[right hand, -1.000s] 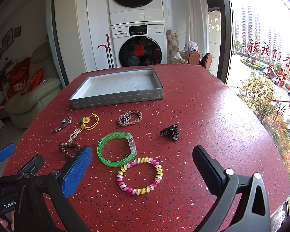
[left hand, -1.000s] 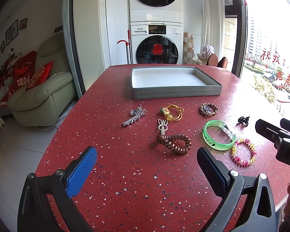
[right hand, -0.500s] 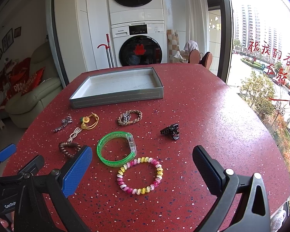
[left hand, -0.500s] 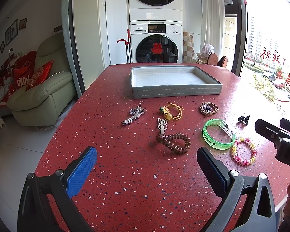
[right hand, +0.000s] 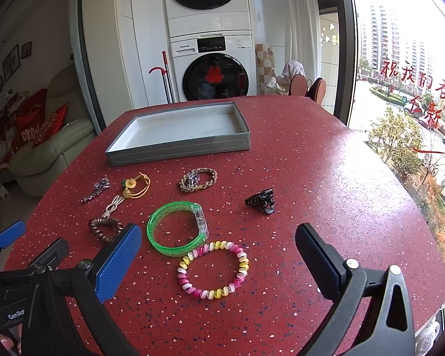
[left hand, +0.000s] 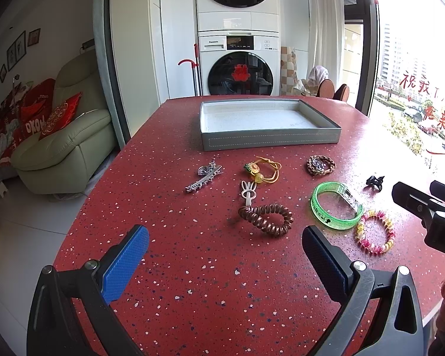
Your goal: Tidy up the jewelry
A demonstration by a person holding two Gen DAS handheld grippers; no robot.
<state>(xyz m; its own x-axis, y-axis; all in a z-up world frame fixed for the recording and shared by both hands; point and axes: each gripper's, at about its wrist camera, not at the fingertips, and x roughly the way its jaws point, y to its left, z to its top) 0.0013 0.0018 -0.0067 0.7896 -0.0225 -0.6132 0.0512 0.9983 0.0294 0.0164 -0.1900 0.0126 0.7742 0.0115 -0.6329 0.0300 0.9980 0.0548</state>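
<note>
Holding both grippers, left (left hand: 225, 250) and right (right hand: 218, 252), spread and empty above the bench (right hand: 326, 178), we count eight jewelry pieces lying loose before one bare grey tray (right hand: 178, 148); nothing has moved since a second ago.

Shallow grey rectangular tray (right hand: 178, 148) sits empty at 12 o'clock; green glitter plastic bangle (right hand: 176, 228) touches pink-yellow coiled bracelet (right hand: 213, 268) at 6 o'clock.

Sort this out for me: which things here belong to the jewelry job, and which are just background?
Job items: grey tray, green bangle, pink-yellow bead bracelet, brown spiral hair tie, braided bracelet, yellow cord charm, silver hair clip, white rabbit clip, black claw clip.

Background: washer-dryer stack, sofa, red cushions.
</note>
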